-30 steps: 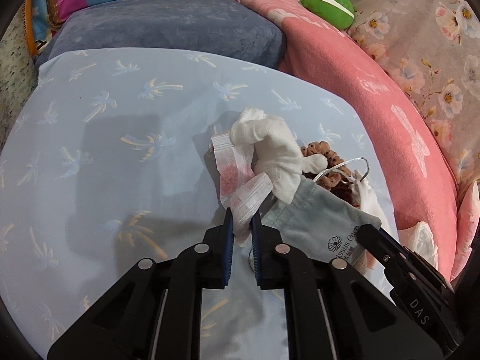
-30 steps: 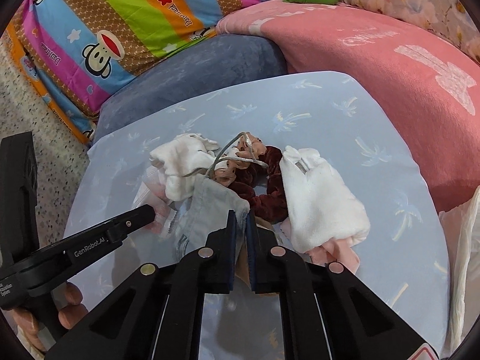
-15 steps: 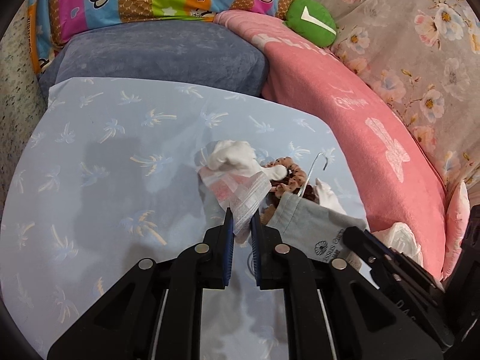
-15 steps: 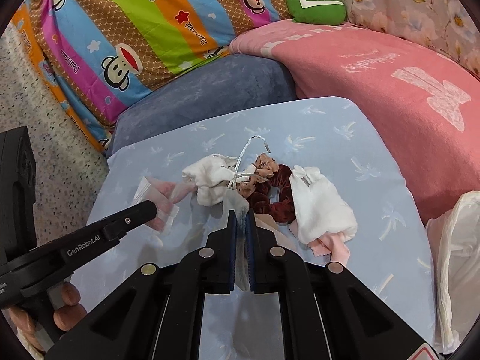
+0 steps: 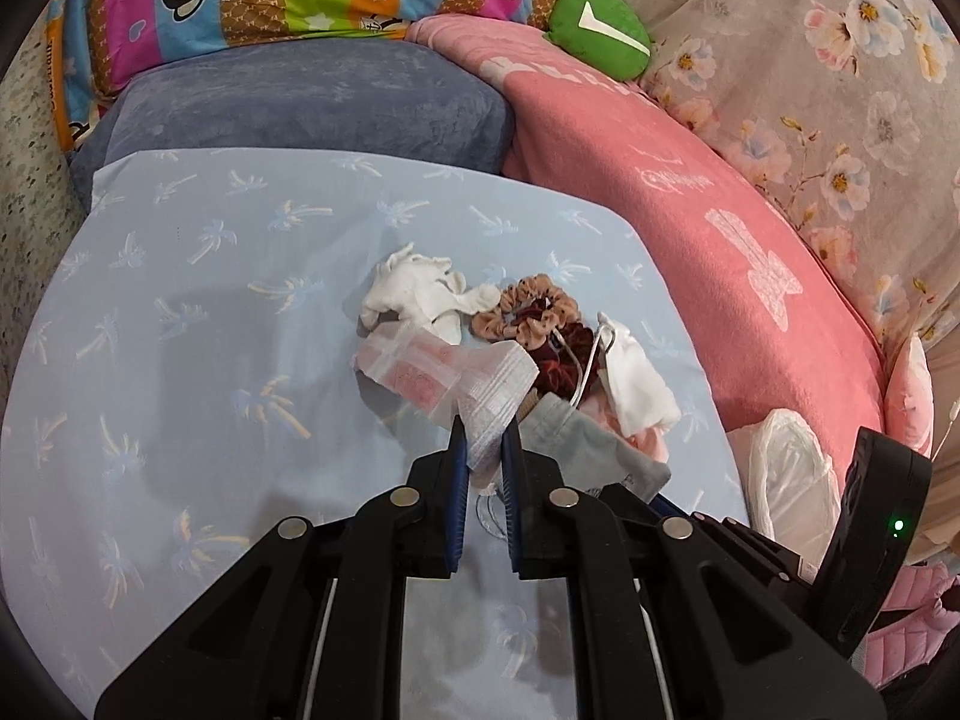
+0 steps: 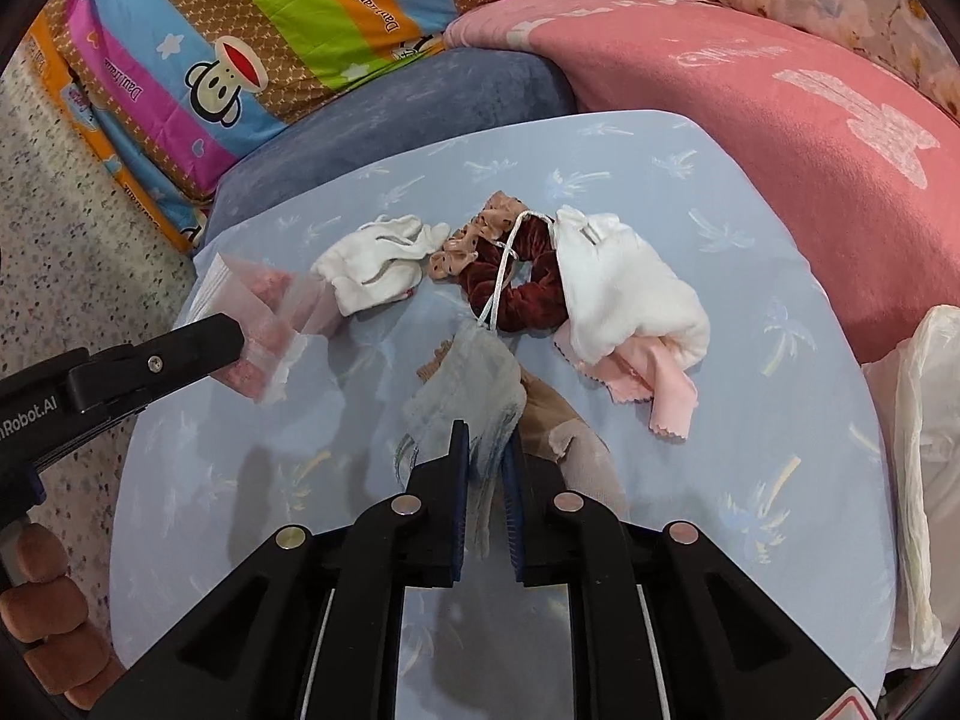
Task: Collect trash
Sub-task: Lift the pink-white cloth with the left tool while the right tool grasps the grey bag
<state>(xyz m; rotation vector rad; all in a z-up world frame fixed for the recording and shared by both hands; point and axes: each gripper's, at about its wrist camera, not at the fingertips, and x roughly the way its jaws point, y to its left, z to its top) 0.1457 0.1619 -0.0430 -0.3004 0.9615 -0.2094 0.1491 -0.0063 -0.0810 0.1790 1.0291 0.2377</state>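
Observation:
My left gripper (image 5: 483, 438) is shut on a clear zip bag (image 5: 432, 372) with pink grains in it, held just above the light blue palm-print cushion (image 5: 180, 330). From the right wrist view the same zip bag (image 6: 264, 324) hangs at the left gripper (image 6: 222, 330). My right gripper (image 6: 485, 438) has a grey drawstring pouch (image 6: 468, 378) between its pads. Its jaws are opening while the blurred cloth still fills the gap. The pouch's white cord runs over two scrunchies (image 6: 522, 294). A white glove (image 6: 378, 264) lies to their left.
A white cloth bag (image 6: 624, 288) lies on a pink cloth (image 6: 654, 384) right of the scrunchies, and a tan fabric piece (image 6: 564, 420) lies under the pouch. A white plastic bag (image 6: 924, 450) sits off the cushion's right edge. Pink blanket (image 5: 720, 228) and striped pillows (image 6: 270, 30) ring the far side.
Both grippers drew back and up from the pile. The zip bag came off the white glove, the pouch lifted with its cord trailing, and the right jaws parted a little.

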